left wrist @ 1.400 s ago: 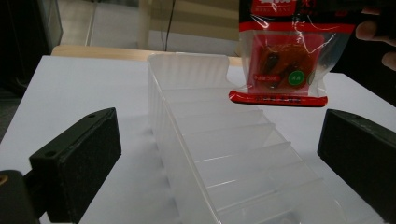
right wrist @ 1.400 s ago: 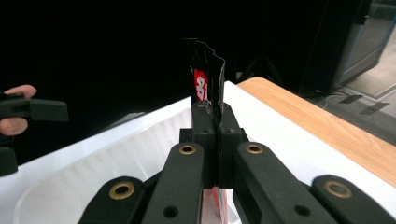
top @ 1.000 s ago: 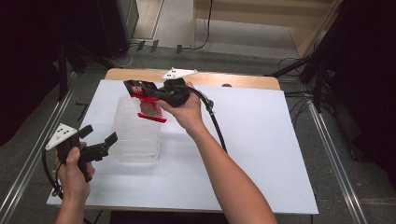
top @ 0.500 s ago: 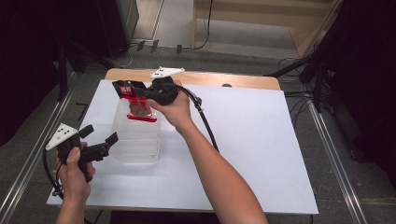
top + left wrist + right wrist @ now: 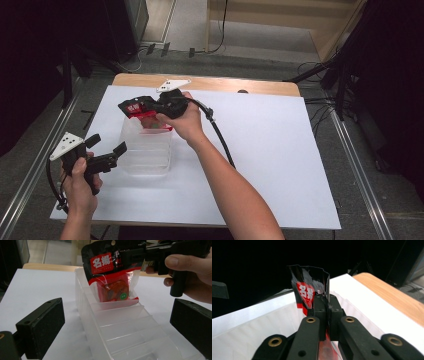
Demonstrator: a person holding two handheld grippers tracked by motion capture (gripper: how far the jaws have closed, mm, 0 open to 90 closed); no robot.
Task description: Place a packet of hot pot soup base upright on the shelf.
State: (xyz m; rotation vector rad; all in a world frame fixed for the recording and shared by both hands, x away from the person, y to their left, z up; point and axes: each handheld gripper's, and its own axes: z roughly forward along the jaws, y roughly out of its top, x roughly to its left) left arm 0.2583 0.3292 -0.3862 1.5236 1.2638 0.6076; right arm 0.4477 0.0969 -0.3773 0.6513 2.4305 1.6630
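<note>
A: The right gripper (image 5: 145, 107) is clamped on the snack packet (image 5: 111, 277)?
B: Yes, the packet hangs below it into the clear divided box (image 5: 125, 325). The left gripper (image 5: 107, 150), jaws apart, is just beside the box; nothing blocks.

This looks like a lab or recording studio rather than a home. A wooden table (image 5: 280, 87) carries a plain white sheet (image 5: 280, 165) as a work surface, black curtains (image 5: 385, 65) hang on both sides, metal rails (image 5: 357, 165) run along the floor, and loose cables (image 5: 312, 70) trail behind, possibly towards equipment stands in the dark.
</note>
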